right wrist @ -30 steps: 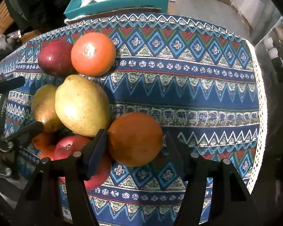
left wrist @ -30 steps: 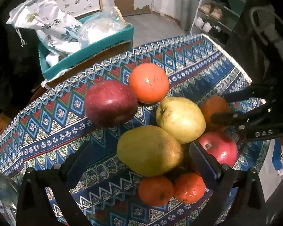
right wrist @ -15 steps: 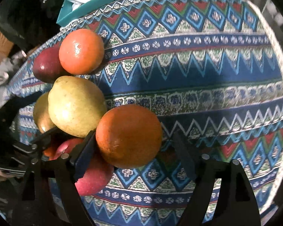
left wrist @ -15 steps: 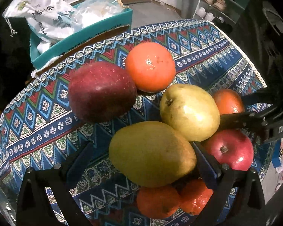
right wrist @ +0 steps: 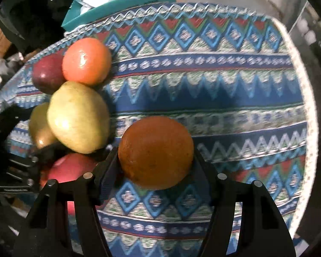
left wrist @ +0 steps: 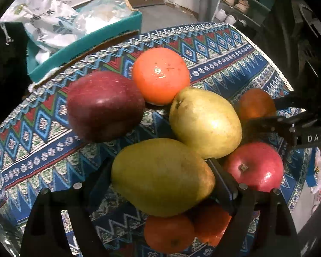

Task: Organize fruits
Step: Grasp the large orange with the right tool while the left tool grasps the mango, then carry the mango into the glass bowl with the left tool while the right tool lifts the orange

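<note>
Crowded on the patterned surface (right wrist: 235, 98): dark apple (left wrist: 104, 106), bright orange (left wrist: 160, 75), second pear (left wrist: 205, 122), red apple (left wrist: 254, 167) and 2 small oranges (left wrist: 169, 233), all pressed round the near pear (left wrist: 162, 177). Left claw (left wrist: 160, 184) clamped on that pear. Right claw (right wrist: 156, 162) closed on a dull orange (right wrist: 156, 152), just beside the pile.

your left wrist camera looks forward and down along its fingers, very close over the fruit cluster, facing the teal box (left wrist: 85, 42) past the table's far edge. your right wrist camera looks down from the opposite side of the cluster, equally close, across the patterned tablecloth (right wrist: 224, 98). both views share the large orange (left wrist: 160, 75) (right wrist: 86, 61), yellow pear (left wrist: 205, 122) (right wrist: 78, 116) and dark apple (left wrist: 104, 105) (right wrist: 47, 76).
</note>
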Motion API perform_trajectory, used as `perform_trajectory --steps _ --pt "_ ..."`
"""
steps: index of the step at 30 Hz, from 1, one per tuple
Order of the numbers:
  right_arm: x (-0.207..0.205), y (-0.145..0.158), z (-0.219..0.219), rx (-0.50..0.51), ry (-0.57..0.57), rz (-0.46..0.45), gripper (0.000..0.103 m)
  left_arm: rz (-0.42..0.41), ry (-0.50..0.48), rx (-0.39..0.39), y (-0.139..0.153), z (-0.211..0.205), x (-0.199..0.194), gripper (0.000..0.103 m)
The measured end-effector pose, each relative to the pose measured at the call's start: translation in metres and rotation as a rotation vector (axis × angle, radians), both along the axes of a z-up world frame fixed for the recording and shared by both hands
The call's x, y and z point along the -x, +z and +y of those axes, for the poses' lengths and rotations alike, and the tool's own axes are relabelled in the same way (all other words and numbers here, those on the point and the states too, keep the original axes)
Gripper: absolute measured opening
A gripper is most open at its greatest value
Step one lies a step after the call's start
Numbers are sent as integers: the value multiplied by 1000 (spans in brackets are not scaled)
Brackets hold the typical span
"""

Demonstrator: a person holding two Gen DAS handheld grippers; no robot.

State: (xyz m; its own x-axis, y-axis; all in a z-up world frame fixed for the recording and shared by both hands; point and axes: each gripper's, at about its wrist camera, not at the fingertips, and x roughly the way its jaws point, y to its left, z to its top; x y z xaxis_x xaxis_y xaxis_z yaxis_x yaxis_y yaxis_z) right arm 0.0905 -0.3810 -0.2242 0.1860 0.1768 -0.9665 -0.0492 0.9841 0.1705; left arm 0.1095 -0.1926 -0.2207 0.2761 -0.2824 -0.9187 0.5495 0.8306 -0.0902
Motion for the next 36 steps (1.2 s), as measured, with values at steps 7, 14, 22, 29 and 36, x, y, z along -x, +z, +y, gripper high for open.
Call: perform_trajectory --steps 7,14,22,29,36 --pt "2 11 -2 71 8 -61 65 -50 30 19 17 11 3 87" --pt "3 26 2 107 -7 -138 65 -102 56 23 37 22 12 87" --pt "10 60 12 96 0 -244 65 -197 52 11 66 33 32 87" --pt "18 90 34 78 34 -319 65 -235 89 50 92 48 45 87" --pt "27 123 53 65 65 -398 65 -287 119 64 120 69 57 87"
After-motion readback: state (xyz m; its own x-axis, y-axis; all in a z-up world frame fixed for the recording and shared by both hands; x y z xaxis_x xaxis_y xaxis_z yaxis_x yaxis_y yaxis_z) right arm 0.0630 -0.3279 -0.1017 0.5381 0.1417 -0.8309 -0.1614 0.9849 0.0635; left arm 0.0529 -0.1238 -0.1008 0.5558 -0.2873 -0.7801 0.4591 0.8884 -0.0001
